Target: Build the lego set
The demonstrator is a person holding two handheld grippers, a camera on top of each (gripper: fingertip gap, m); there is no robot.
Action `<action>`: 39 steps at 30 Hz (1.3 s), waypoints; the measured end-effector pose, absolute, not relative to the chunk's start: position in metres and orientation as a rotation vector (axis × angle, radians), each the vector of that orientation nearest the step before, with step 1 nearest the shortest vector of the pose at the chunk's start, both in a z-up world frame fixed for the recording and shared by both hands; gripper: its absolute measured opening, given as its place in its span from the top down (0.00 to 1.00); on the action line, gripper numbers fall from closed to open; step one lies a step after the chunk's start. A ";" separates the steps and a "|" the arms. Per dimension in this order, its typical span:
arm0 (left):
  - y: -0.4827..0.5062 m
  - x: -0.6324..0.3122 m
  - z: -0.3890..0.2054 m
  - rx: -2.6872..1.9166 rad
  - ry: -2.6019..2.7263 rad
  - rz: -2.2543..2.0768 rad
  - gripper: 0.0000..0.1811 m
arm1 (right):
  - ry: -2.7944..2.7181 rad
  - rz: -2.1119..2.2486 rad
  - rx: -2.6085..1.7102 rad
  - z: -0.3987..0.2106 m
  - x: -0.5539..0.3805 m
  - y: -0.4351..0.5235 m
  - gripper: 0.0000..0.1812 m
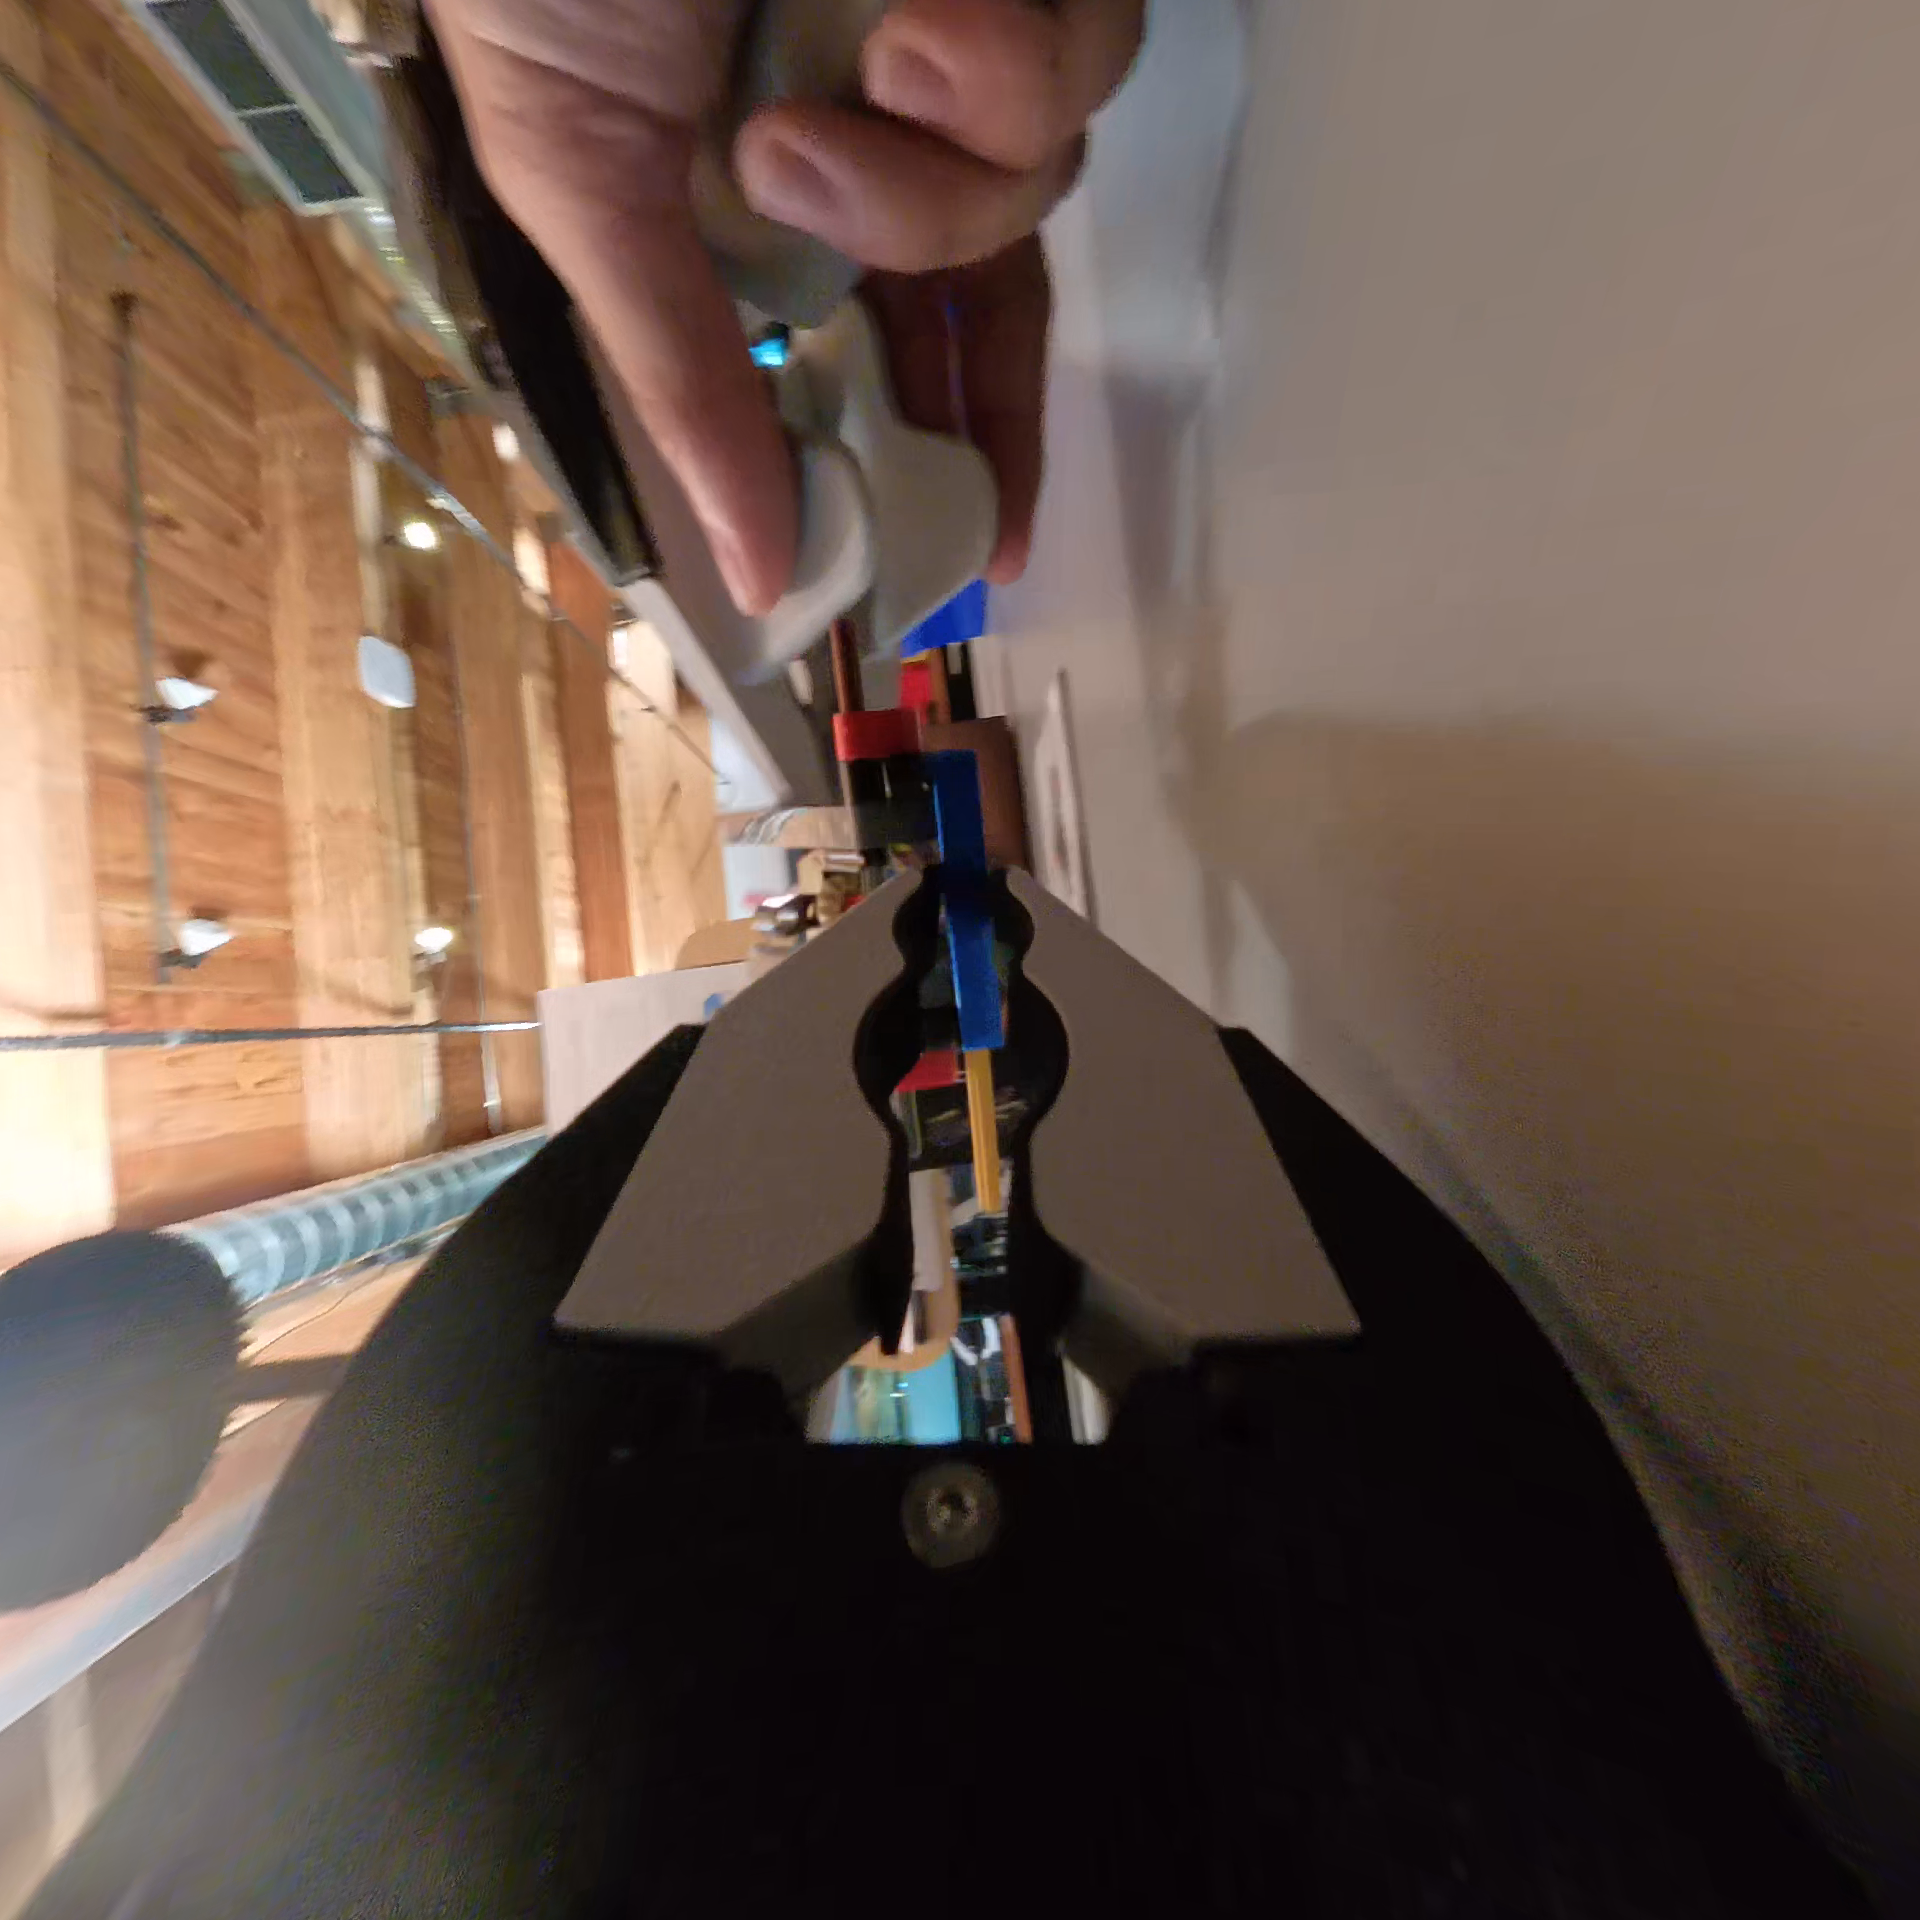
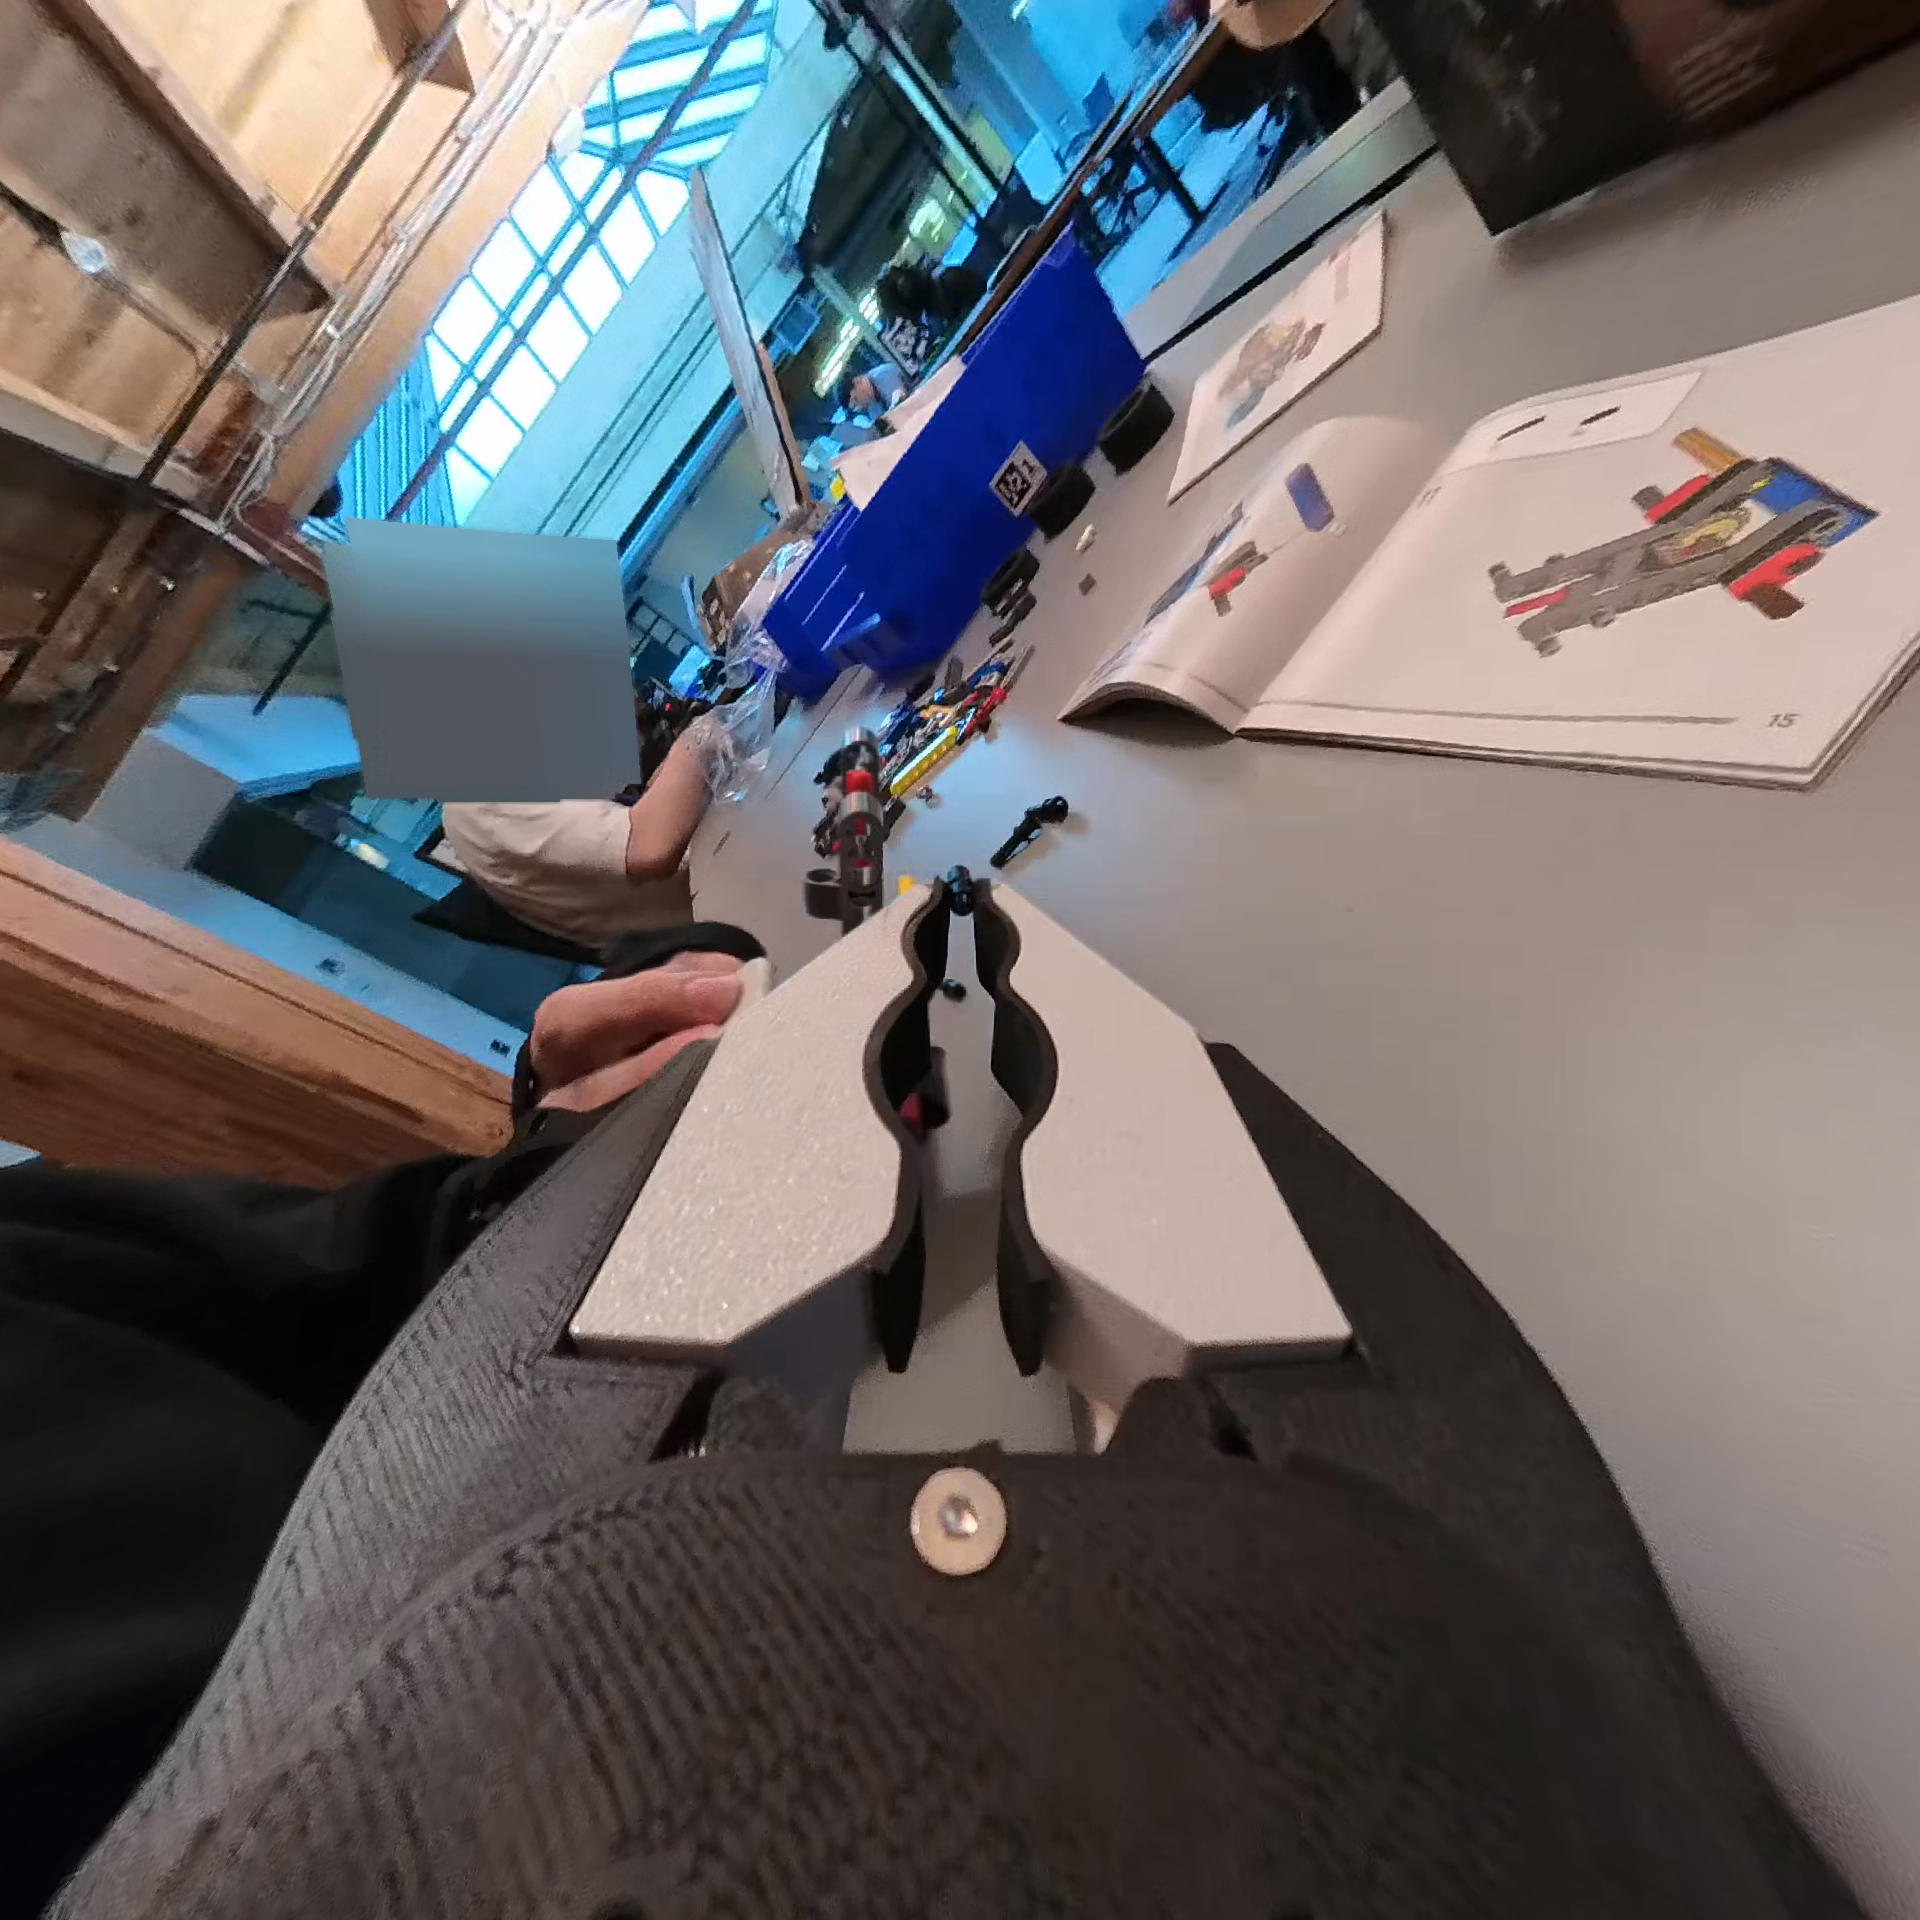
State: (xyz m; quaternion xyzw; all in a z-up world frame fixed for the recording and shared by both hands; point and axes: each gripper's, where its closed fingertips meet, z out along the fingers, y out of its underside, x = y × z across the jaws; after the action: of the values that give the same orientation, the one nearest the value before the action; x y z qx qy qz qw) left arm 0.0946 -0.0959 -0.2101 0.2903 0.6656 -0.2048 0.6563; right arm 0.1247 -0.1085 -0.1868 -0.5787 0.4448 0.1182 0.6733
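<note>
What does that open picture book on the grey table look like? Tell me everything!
The open white paper instruction booklet lies flat on the grey table, to the right of the scattered small lego parts. Its pages curve up at the middle fold. The near page shows a coloured drawing of a grey, red, blue and yellow model; the far page shows smaller drawings. Nothing rests on it, and neither gripper touches it.

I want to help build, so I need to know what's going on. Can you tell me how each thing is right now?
left gripper: shut on the lego assembly
lego assembly: held in the air, blue piece between the fingers
right gripper: shut on a small black pin
small black pin: pinched at the fingertips
instruction booklet: open, flat on the table
blue bin: on the table
</note>
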 end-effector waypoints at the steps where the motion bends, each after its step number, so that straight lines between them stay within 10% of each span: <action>1: -0.096 0.097 -0.217 0.672 1.549 -0.459 0.96 | 0.996 0.275 -1.312 -0.187 0.124 -0.108 0.99; 9: -0.101 0.093 -0.251 0.699 1.899 -0.646 0.99 | 0.984 0.236 -1.537 -0.207 0.116 -0.106 0.99; 14: -0.101 0.085 -0.234 0.519 2.092 -0.932 0.83 | 0.998 0.119 -1.638 -0.215 0.120 -0.119 0.99; 27: -0.059 0.136 -0.228 -1.582 3.015 -1.421 0.67 | 1.007 0.169 -1.563 -0.209 0.120 -0.128 0.99; 39: -0.075 0.120 -0.238 -2.121 3.071 -1.491 0.83 | 1.005 0.197 -1.570 -0.211 0.115 -0.129 0.99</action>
State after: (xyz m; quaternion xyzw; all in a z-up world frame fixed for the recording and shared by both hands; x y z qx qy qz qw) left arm 0.1204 -0.0750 -0.2375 -0.4777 0.6918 -0.3359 -0.4248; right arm 0.1155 -0.1292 -0.2110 -0.6751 0.4319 0.0846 0.5921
